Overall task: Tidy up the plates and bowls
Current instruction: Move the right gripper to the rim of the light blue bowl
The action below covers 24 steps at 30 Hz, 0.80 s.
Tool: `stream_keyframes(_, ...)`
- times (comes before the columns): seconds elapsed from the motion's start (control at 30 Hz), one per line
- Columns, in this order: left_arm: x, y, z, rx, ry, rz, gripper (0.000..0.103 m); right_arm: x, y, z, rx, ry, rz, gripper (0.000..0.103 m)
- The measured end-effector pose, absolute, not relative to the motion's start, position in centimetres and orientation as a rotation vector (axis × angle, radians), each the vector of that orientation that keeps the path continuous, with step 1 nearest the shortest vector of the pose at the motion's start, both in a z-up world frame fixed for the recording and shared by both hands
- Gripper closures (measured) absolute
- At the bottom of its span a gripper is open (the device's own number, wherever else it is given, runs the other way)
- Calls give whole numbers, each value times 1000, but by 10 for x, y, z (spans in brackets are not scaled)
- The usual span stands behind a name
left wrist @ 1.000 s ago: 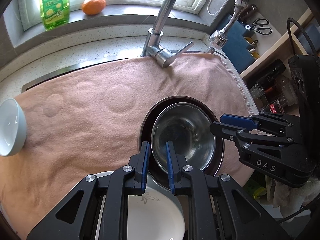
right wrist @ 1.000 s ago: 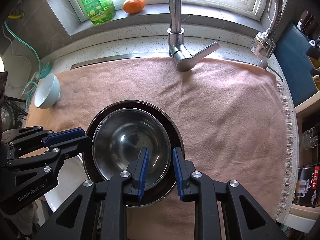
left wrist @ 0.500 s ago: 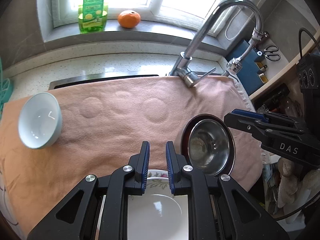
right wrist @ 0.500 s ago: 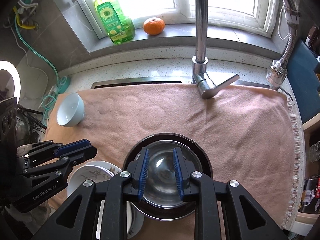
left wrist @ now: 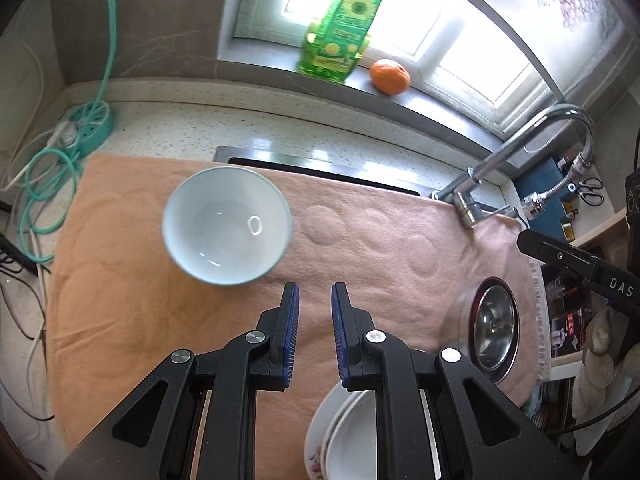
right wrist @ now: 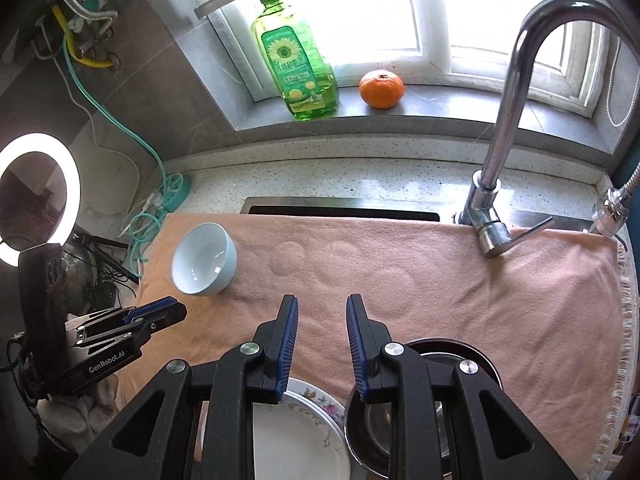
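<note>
A pale blue bowl (left wrist: 227, 227) lies tilted on the peach towel (left wrist: 380, 248), ahead and left of my left gripper (left wrist: 315, 304), which is open and empty above the towel. The bowl also shows in the right wrist view (right wrist: 204, 260). A steel bowl (left wrist: 494, 326) sits nested in a dark bowl at the right. White floral plates (right wrist: 296, 432) lie stacked at the near edge. My right gripper (right wrist: 322, 314) is open and empty, raised above the plates and the steel bowl (right wrist: 376, 416).
A chrome faucet (right wrist: 508, 120) rises at the back right. A green soap bottle (right wrist: 296, 68) and an orange (right wrist: 381, 89) stand on the windowsill. Teal cables (left wrist: 52, 184) lie left of the towel. A ring light (right wrist: 38, 196) stands at far left.
Both grippers have pulled back and risen from the steel bowl. My left gripper swung left toward the pale blue bowl. The right jaws opened wider.
</note>
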State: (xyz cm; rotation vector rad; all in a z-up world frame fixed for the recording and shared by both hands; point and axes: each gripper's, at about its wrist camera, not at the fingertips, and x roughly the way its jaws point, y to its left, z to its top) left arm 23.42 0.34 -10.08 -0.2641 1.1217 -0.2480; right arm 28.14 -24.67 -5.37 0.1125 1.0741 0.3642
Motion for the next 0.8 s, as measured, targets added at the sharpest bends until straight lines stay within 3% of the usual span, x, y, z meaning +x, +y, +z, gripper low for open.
stream_keyframes(0.47,256,82,-129,-395,1139,-129,88,318,-165,-83,83,1124,438,80)
stream_keyframes(0.8,284,95,-147,-415,1178,-119,88,346,-127,-117,112,1198,463,80)
